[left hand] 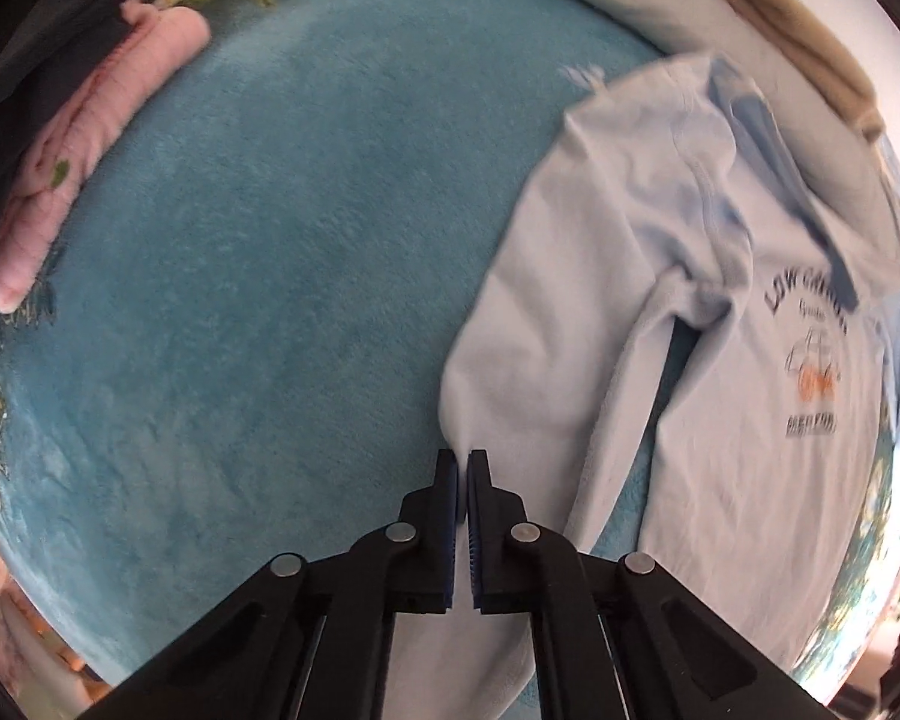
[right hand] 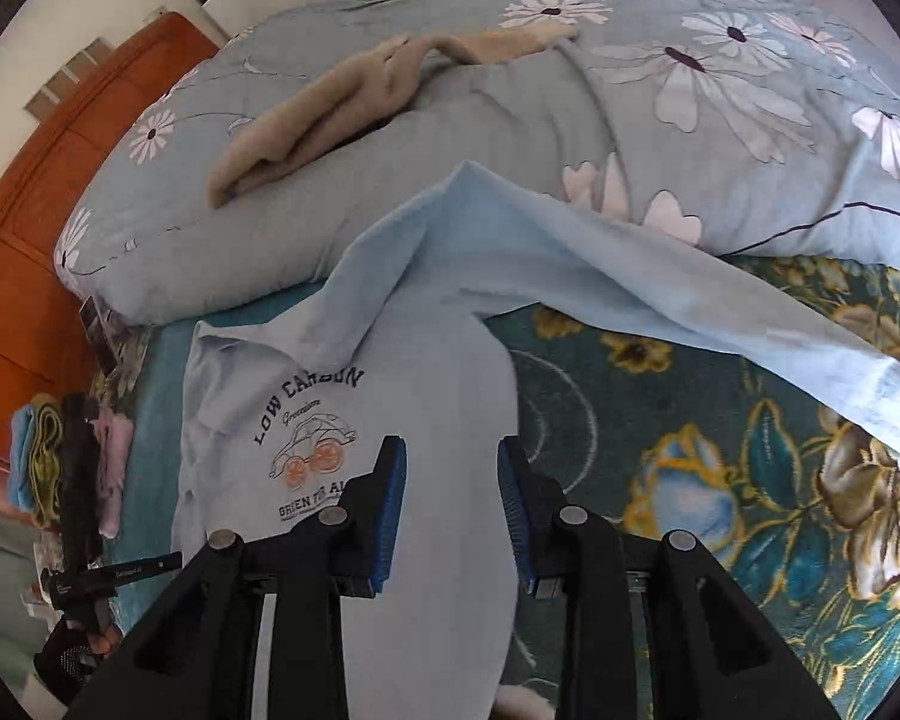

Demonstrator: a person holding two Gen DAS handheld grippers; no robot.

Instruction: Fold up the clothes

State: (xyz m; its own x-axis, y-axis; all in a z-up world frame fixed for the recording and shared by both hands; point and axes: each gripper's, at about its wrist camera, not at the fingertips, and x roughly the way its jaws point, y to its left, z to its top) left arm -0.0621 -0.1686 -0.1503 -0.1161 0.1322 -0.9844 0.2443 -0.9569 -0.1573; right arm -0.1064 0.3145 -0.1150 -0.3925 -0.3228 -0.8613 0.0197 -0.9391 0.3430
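Left gripper (left hand: pixel 462 462) jaws clenched on sleeve end of pale blue sweatshirt (left hand: pixel 720 372), spread on teal blanket (left hand: pixel 270 276). Right gripper (right hand: pixel 451 450) jaws released, wide apart, above sweatshirt body, gripping nothing.

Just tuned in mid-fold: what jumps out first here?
The pale blue sweatshirt with its car print, spread over the teal blanket. The left gripper is pinched shut on its sleeve; the right gripper hovers open above it. A flowered duvet lies bunched behind.
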